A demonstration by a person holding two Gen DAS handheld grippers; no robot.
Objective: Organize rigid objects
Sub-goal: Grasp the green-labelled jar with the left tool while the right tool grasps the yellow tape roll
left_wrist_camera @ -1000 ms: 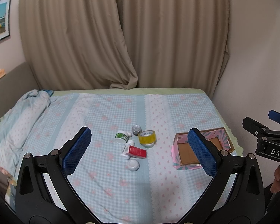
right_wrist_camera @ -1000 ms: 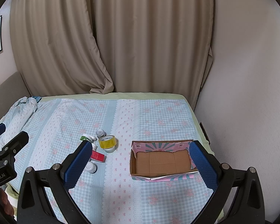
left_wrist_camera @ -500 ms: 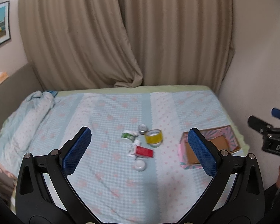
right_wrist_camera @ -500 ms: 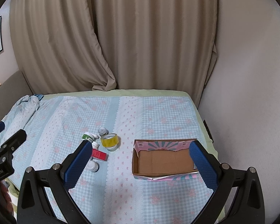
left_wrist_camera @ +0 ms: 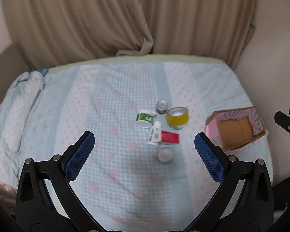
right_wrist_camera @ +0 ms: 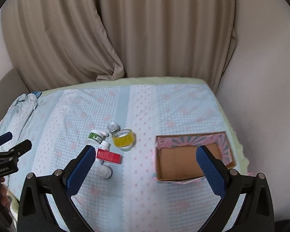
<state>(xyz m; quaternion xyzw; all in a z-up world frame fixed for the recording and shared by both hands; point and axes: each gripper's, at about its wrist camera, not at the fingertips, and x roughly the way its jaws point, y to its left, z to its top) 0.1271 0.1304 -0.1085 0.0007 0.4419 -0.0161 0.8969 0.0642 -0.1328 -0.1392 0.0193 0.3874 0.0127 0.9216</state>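
Small objects cluster mid-bed: a yellow tape roll [left_wrist_camera: 177,118] [right_wrist_camera: 123,139], a green-and-white jar [left_wrist_camera: 144,118] [right_wrist_camera: 95,137], a small silver tin [left_wrist_camera: 161,106] [right_wrist_camera: 113,127], a white bottle [left_wrist_camera: 154,136] [right_wrist_camera: 104,146], a red box [left_wrist_camera: 169,137] [right_wrist_camera: 108,155] and a white round lid [left_wrist_camera: 165,154] [right_wrist_camera: 104,171]. An open cardboard box [left_wrist_camera: 235,130] [right_wrist_camera: 180,161] with pink patterned flaps lies to their right. My left gripper [left_wrist_camera: 143,143] is open and empty above the cluster. My right gripper [right_wrist_camera: 145,159] is open and empty between cluster and box.
The bed [right_wrist_camera: 164,106] has a light blue checked cover. A crumpled blanket [left_wrist_camera: 23,96] lies at its left. Beige curtains [right_wrist_camera: 145,29] hang behind, and a wall [right_wrist_camera: 261,77] stands at the right. The other gripper shows at each view's edge.
Both grippers have moved forward and lower toward the bed, so the objects and box look larger. Both stay open. Nothing on the bed has moved.
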